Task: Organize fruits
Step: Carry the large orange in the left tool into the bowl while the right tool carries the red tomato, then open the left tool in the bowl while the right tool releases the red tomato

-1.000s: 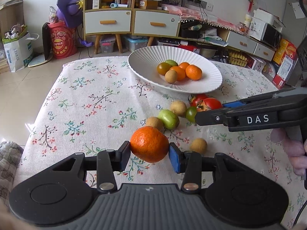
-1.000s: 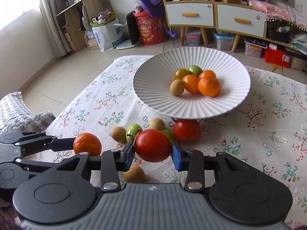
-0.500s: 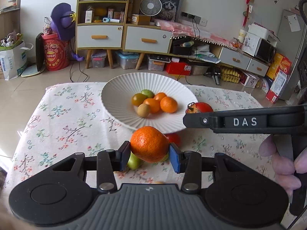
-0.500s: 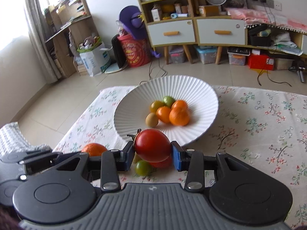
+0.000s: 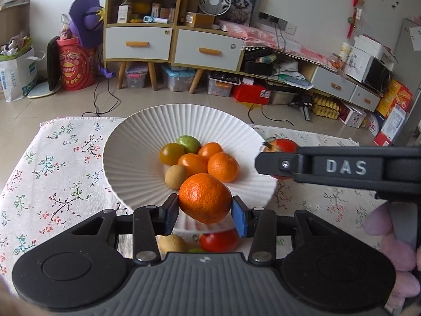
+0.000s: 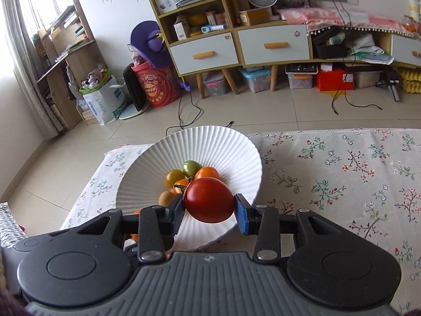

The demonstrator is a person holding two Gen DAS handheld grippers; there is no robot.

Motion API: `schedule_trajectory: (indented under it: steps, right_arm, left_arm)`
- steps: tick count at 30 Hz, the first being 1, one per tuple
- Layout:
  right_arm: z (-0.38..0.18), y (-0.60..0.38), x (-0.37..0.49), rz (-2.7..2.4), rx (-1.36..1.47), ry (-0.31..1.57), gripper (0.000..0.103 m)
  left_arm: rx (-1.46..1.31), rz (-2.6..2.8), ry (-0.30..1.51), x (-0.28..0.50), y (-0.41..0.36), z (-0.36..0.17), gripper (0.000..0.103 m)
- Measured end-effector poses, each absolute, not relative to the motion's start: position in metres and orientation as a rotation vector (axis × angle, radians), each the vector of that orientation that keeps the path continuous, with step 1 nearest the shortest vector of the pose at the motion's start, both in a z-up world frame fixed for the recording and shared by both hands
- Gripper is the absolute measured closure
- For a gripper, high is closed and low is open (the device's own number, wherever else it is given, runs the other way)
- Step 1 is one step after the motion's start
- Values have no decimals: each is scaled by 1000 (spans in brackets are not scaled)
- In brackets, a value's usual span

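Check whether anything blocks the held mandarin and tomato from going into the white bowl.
Nothing visible does. The mandarin and tomato hang over the white bowl; only the fruit pile at its centre takes landing room.

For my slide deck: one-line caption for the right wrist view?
Right gripper holds a red tomato over the white ribbed bowl of fruit.
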State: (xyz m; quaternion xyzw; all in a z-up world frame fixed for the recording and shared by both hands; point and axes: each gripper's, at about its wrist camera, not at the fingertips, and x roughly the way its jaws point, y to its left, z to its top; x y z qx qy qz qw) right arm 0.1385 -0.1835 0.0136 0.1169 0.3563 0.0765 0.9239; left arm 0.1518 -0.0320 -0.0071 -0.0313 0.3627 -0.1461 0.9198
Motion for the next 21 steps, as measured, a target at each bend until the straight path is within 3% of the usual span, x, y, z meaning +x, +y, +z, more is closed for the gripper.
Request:
schedule_trajectory:
  steps: [21]
  right_arm:
    - [-5,-191,171,178,291,748,66]
  left_arm:
    - [-149,-265,733,169,-38,-17,59]
